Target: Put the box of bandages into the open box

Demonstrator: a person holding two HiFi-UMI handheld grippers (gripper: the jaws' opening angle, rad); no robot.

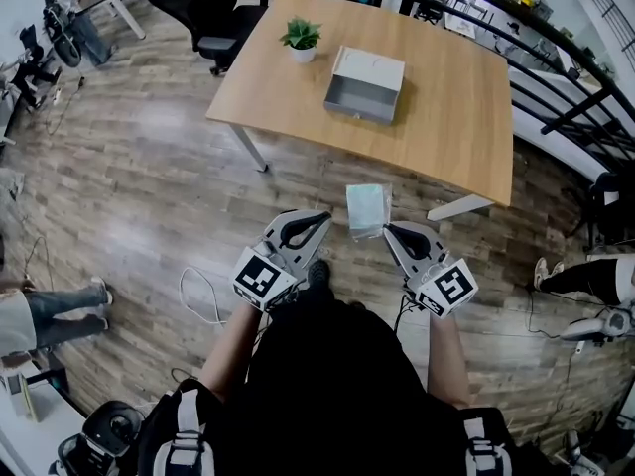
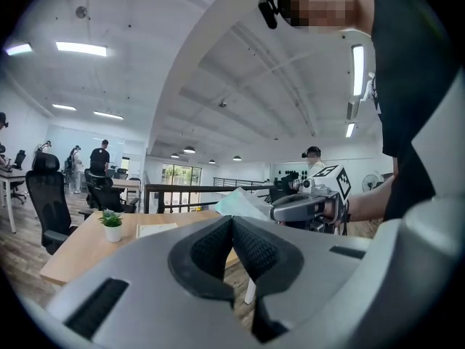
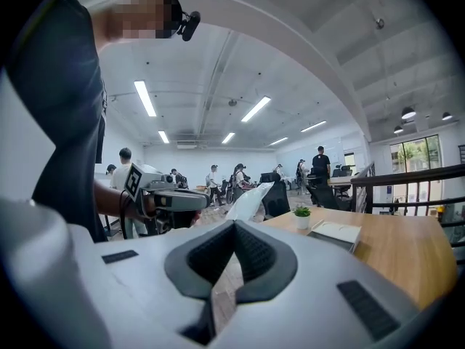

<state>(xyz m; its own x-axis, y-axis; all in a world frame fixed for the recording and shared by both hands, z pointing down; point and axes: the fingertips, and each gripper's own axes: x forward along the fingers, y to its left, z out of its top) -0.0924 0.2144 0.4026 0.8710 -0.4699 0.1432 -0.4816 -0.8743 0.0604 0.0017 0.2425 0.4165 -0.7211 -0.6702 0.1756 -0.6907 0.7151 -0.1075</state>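
In the head view the pale green box of bandages [image 1: 368, 209] hangs in the air over the wooden floor, short of the table. My right gripper [image 1: 388, 229] is shut on its lower right edge. In the right gripper view the box [image 3: 251, 201] rises just past the closed jaw tips [image 3: 232, 224]. My left gripper [image 1: 326, 217] is beside the box on its left, shut with nothing in it, its pads meeting [image 2: 232, 219]. The left gripper view shows the right gripper [image 2: 270, 211] carrying the box [image 2: 242, 203]. The open grey box [image 1: 365, 84] sits on the wooden table [image 1: 456, 117] ahead.
A small potted plant [image 1: 301, 38] stands on the table left of the open box. A black office chair [image 1: 203, 13] is at the table's far left corner. A white cable [image 1: 198, 300] lies on the floor to my left. Dark railings [image 1: 566, 77] run along the right, and a person's legs [image 1: 55, 310] show at the left.
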